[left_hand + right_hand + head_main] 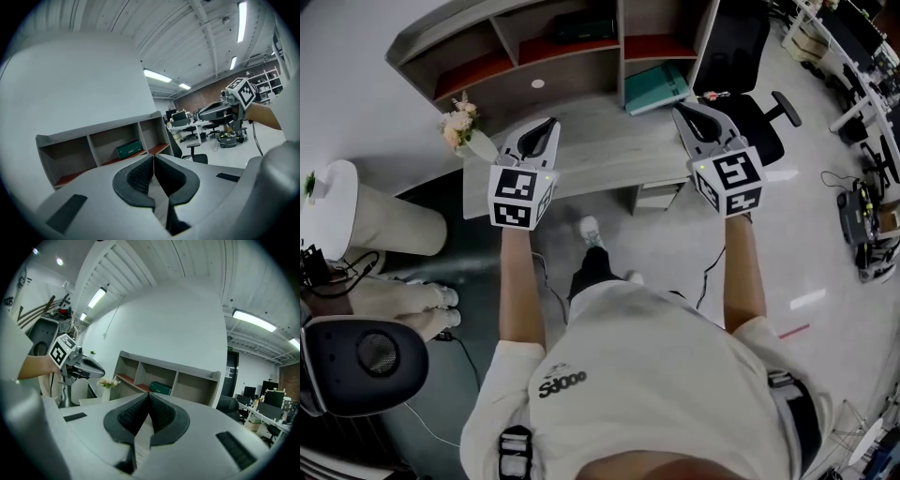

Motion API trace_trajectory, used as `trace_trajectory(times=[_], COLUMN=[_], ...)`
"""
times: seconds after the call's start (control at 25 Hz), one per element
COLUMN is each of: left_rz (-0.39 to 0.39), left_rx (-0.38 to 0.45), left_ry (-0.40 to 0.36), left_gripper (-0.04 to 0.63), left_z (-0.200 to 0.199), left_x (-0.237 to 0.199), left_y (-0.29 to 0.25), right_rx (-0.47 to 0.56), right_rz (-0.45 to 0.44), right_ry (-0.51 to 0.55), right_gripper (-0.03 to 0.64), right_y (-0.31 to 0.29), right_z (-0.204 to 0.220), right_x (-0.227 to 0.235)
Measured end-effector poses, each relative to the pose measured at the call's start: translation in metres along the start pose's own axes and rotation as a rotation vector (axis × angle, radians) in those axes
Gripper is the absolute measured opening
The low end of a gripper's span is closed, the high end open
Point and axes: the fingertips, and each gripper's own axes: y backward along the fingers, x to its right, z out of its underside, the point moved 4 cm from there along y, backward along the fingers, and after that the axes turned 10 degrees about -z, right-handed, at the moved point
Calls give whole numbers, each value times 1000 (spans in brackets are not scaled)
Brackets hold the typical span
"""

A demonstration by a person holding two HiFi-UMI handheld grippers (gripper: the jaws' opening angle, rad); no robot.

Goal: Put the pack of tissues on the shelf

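The left gripper [153,157] has its fingers [137,177] pressed together, tips meeting, with nothing between them. The right gripper [149,394] is the same: fingers [165,416] together, holding nothing. In the head view both are held up in the air over the near edge of the bench [600,155], the left gripper [549,122] well apart from the right gripper [679,111], and neither touches anything.

The teal pack [656,86] lies at the far right of the bench, at the foot of the shelf [553,77], just left of the right gripper's tips. The shelf stands along the far side of the bench. A dark green box [584,26] sits in its middle compartment, seen also from the left gripper [130,149] and the right gripper [160,388].

A vase of flowers [459,124] stands on the bench's left end, just left of the left gripper. A black chair [748,105] stands right of the bench, past the right gripper.
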Motion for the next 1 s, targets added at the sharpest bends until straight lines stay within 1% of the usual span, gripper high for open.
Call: trace_trajectory(times=[0.12,0.2,0.4,0.64,1.0], left_rz=[12,6,-3,3,31], left_rx=[14,27,40,29,19], left_ry=[-16,-14,-16,-18,-30], left_gripper=[23,23,23,25,25], left_z=[-7,-12,-17,-16,-14], left_x=[10,13,19,20,29], left_y=[17,26,41,40,32], right_rx=[38,57,50,45,40], right_rz=[-25,-36,-46,-52,-40], right_ry=[-3,9,40,53,40], right_gripper=[5,5,5,5,5], right_y=[8,12,19,18,19], right_z=[-8,-15,-18,-18,-13], right_x=[-11,-18,-29,-28,-23])
